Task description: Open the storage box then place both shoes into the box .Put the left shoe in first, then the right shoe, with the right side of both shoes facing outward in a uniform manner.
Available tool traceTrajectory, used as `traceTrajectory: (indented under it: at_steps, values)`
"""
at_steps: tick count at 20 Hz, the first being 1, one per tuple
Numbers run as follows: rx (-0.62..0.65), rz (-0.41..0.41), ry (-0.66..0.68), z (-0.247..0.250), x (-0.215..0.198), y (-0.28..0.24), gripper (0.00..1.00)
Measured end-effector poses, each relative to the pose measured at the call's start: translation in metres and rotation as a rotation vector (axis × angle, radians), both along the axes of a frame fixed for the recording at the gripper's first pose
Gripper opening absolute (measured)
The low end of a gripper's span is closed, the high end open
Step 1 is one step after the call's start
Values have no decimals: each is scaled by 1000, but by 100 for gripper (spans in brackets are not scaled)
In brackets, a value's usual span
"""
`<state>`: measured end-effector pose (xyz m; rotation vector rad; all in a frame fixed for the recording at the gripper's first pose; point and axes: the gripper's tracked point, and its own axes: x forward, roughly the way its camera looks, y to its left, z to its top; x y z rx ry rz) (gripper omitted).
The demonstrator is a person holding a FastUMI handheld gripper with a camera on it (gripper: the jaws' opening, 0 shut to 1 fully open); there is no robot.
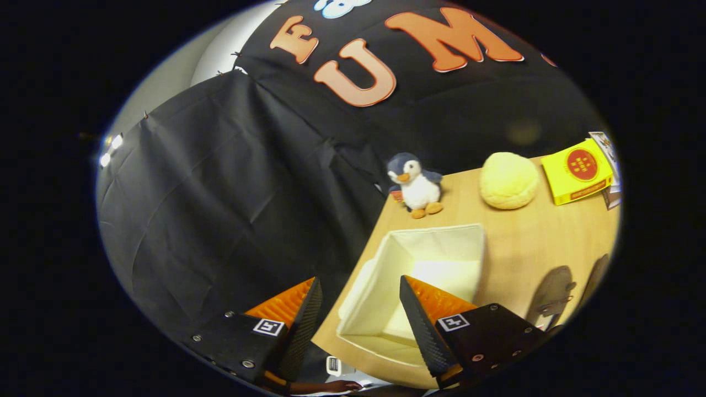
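**Box open and empty, gripper wide and holding nothing**

Cream fabric storage box with square walls point(380, 275) sitting at the near corner of the pale wooden tabletop point(529, 242), close to the edge where the black cloth wall drops away. Top open, pale floor bare inside; no lid on it or beside it. Judged from that, first step of the task done or never needed, and box standing ready with its mouth up to take a shoe from above. Placement at the corner likely chosen to leave easy reach from the near side.

No shoe between the fingers or in the box. Two dark, flat shapes point(551, 295) lying on the tabletop beside the box, past the right finger; possibly the shoes, possibly shadows, too distorted to tell.

Further back, well apart from the box: small plush penguin with white belly and orange feet point(415, 184) upright near the tabletop's far edge, round pale-yellow cushion-like ball point(508, 180) next to it, flat yellow cardboard package with a red round mark point(577, 171) beyond that. None belonging to the task; set back, seemingly as clutter out of the working area.

Gripper point(358, 309) spread wide, tilted, hovering above the near part of the box. Right finger overlapping the box's opening, left finger out over the cloth wall. Nothing pressed between the fingers, nothing touched as far as visible.
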<state>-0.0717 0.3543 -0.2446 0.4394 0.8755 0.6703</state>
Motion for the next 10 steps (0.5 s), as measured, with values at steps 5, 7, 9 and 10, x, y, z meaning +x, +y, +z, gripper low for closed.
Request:
traceTrajectory:
  at_steps: [5,7,9,10]
  values:
    - [-168,-91,-17,-35,-6,-107,92]
    - [-215,-114,-18,-48,-7,-138,94]
    - [-269,-130,10,-66,-14,-168,94]
    - [-304,-132,30,-78,-20,-184,95]
